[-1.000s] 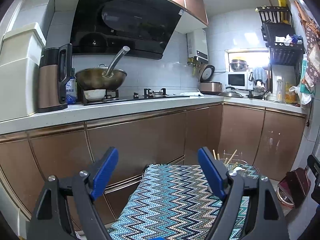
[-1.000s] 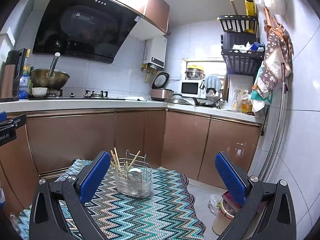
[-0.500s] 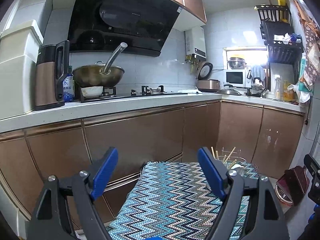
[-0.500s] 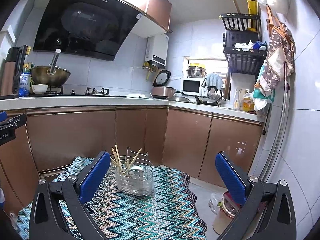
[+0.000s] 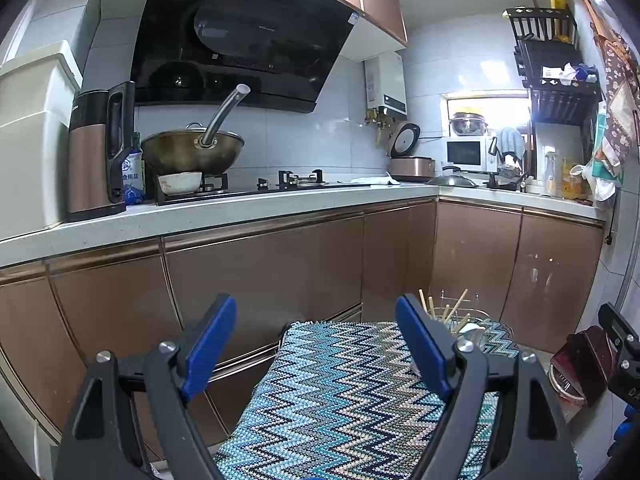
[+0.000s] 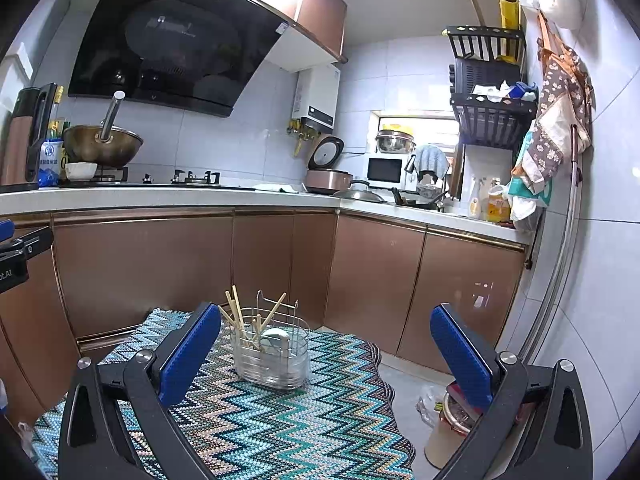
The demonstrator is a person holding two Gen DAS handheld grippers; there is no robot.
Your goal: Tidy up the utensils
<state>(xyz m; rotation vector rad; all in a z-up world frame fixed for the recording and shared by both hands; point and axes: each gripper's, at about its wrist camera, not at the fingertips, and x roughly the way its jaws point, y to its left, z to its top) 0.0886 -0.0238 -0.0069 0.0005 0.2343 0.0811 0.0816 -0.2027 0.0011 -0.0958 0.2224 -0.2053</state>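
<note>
A clear utensil holder (image 6: 273, 354) with a wire frame stands on a table with a zigzag cloth (image 6: 256, 420). It holds several wooden chopsticks (image 6: 237, 312) and a white spoon (image 6: 276, 338). In the left wrist view the holder (image 5: 464, 320) shows at the cloth's far right, partly behind my right finger. My left gripper (image 5: 316, 344) is open and empty above the cloth (image 5: 340, 392). My right gripper (image 6: 326, 354) is open and empty, with the holder just ahead between its fingers.
Brown cabinets (image 6: 280, 264) under a white counter (image 6: 180, 196) run behind the table. A wok (image 5: 192, 152), a kettle (image 5: 96, 152) and a stove (image 5: 296, 184) stand on the counter. A bin (image 6: 448, 424) sits on the floor to the right.
Both views have tilted slightly, so the holder sits a little lower and nearer in the right wrist view. Both grippers stay open and empty.
</note>
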